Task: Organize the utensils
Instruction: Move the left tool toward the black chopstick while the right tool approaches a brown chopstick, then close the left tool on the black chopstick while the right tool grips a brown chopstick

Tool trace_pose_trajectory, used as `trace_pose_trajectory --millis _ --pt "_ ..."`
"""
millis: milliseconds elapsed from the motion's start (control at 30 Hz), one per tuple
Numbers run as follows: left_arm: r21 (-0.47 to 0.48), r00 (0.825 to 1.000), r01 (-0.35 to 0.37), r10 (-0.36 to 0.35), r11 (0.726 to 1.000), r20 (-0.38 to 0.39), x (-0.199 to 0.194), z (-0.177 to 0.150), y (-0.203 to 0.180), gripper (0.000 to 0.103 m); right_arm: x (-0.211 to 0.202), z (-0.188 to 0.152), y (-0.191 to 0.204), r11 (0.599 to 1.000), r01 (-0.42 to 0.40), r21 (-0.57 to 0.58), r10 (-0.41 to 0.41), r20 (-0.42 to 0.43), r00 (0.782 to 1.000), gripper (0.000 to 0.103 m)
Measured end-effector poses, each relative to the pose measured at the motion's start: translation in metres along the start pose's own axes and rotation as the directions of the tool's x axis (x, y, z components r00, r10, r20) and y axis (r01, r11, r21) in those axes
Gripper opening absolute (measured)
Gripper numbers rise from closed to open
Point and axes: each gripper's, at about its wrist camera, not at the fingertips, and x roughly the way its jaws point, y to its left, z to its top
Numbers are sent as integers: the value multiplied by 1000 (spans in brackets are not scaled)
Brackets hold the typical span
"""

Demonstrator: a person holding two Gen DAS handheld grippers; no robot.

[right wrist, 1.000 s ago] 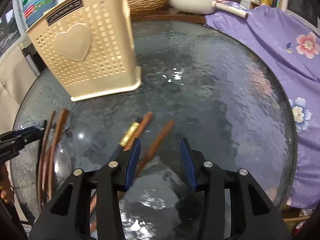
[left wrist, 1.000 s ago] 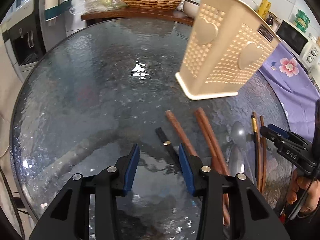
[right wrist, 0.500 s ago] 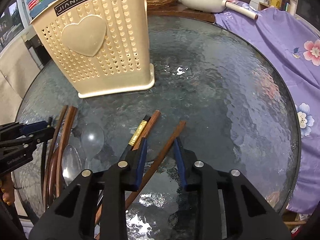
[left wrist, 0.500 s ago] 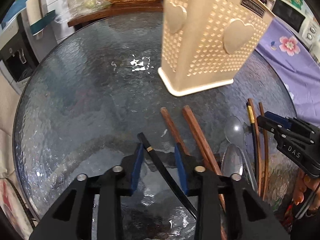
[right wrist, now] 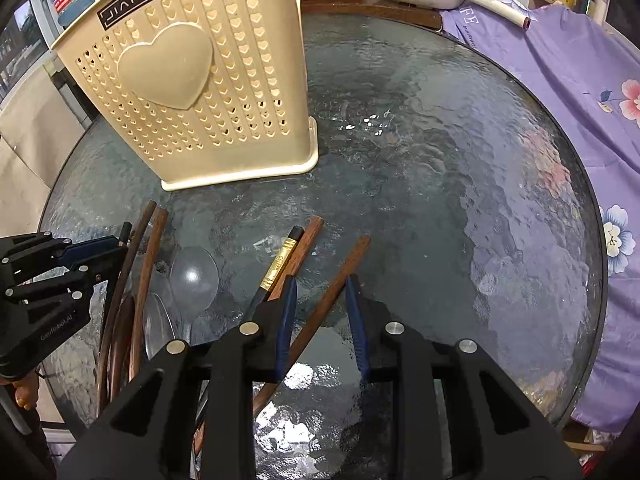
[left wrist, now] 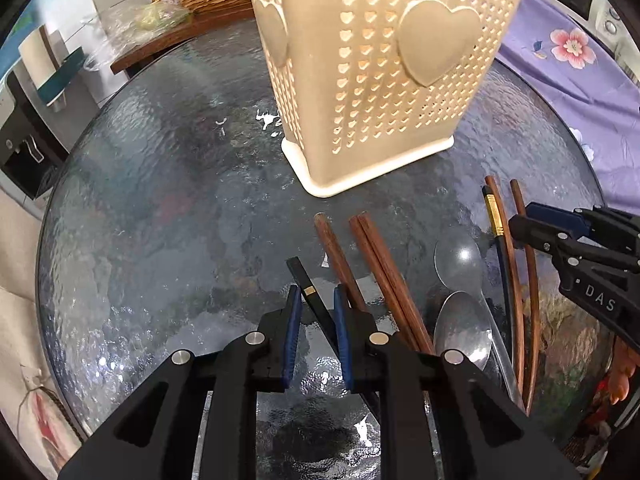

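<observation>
Both tongs have just been narrowing. The left gripper (left wrist: 316, 308) straddles the black chopstick (left wrist: 306, 286), and whether the pads press it yet cannot be told. The right gripper (right wrist: 320, 300) straddles a brown chopstick (right wrist: 340, 276), with a gap showing on one side. Each stick lies flat on the glass table (right wrist: 460, 200), so a thin round stick could roll or pivot out if caught off-centre, and a raised end might drag neighbouring sticks. The cream holder (left wrist: 372, 68) stands upright just beyond the pile. Counted in the left view: 1 holder, 2 spoons (left wrist: 460, 256), 7 chopsticks, of which 5 are brown and 2 black
</observation>
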Motion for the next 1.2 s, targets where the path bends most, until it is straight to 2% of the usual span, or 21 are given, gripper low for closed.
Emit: trace_pose_trajectory --millis 33,300,500,633,733,967,1200 --pt "-3 1000 2 -2 1000 1 0 0 1 16 1 0 2 1000 5 1 -5 3 1000 16" --pt "-35 1000 5 -4 999 21 2 4 2 14 1 -6 -3 999 -30 45 29 35 999 8" --pt "-74 999 36 -34 997 26 2 8 9 12 -4 -9 -13 996 -55 76 48 93 994 8" --pt "-78 997 45 -40 996 65 -8 10 14 7 -19 -11 -13 995 -80 58 70 160 985 8" --pt "-87 993 47 -37 995 112 -23 9 18 7 -33 -13 -12 995 -91 40 81 210 974 8" --pt "-105 979 83 -61 991 197 -56 5 26 7 -75 -21 -14 988 -152 10 140 337 931 8" --pt "-101 951 118 -84 988 297 -93 -4 30 7 -123 -33 -4 979 -195 -51 196 470 860 8"
